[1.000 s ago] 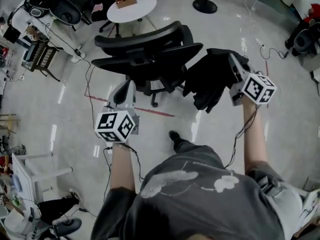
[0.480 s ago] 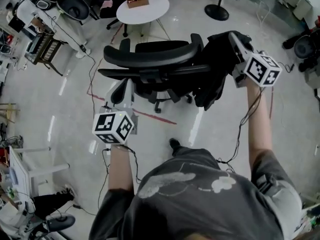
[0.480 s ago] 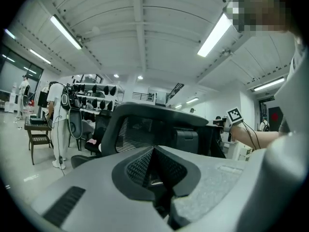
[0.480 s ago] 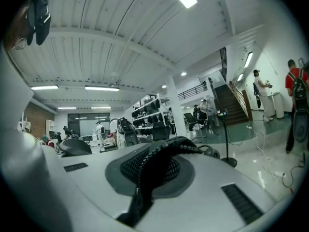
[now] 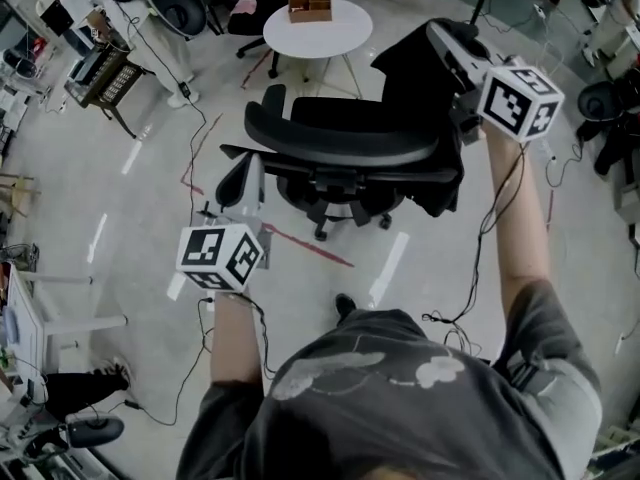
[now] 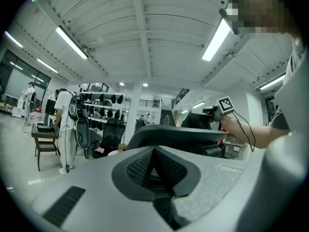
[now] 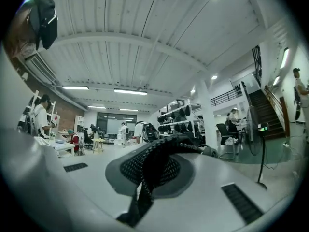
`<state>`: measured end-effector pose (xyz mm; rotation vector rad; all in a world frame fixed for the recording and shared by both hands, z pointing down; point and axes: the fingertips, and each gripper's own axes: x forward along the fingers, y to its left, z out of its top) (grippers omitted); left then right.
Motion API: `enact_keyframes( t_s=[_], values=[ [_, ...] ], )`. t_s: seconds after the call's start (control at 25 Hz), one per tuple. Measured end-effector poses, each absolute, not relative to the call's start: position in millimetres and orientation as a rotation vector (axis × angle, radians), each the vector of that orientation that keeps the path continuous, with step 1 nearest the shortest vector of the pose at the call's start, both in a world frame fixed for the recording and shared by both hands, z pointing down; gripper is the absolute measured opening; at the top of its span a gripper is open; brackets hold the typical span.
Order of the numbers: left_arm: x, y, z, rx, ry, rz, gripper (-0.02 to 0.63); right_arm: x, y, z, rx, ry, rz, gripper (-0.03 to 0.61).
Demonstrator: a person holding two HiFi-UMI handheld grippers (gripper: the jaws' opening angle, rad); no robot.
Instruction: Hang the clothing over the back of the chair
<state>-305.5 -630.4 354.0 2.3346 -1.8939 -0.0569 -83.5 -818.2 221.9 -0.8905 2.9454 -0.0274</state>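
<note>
Right gripper [image 5: 442, 34], fingers pinching the black garment [image 5: 412, 68], has risen from beside the office chair [image 5: 345, 148] to above its backrest; the garment hangs at the backrest's right end, not yet draped. Left gripper [image 5: 250, 168], fingers pressed together and empty, waits nearby

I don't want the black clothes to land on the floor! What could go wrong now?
The black garment hangs from the right tongs mostly beside the office chair's backrest, not across it. Let go here, it would likely slide down that side. The chair also stands on castors on a shiny floor, and the left tongs are shut and apart from it, so a tug could roll or spin the chair.
</note>
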Motion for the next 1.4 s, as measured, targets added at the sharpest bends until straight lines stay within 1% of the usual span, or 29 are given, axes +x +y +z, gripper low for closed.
enact_keyframes(
  t_s=[0.24,0.4,0.56,0.84,1.16,1.4],
  values=[
    [-319,-618,329,2.348,-1.931,-0.08,0.002,-135,-785,172,-0.7,2.955,0.077,-0.002],
    [-322,-599,320,2.348,-1.952,-0.099,0.0,-148,-752,149,-0.609,2.933,0.11,-0.003],
    [-316,-571,319,2.355,-1.95,-0.123,0.001,-157,-701,144,-0.506,2.946,0.135,-0.002],
    [-303,-510,311,2.349,-1.968,-0.152,0.001,-154,-627,164,-0.536,2.992,0.224,-0.003],
    [-286,-434,302,2.359,-1.97,-0.164,0.001,-171,-527,202,-0.48,3.077,0.31,-0.003],
    [-279,-399,281,2.37,-1.965,-0.153,0.001,-181,-470,202,-0.449,3.106,0.344,-0.003]
  ],
)
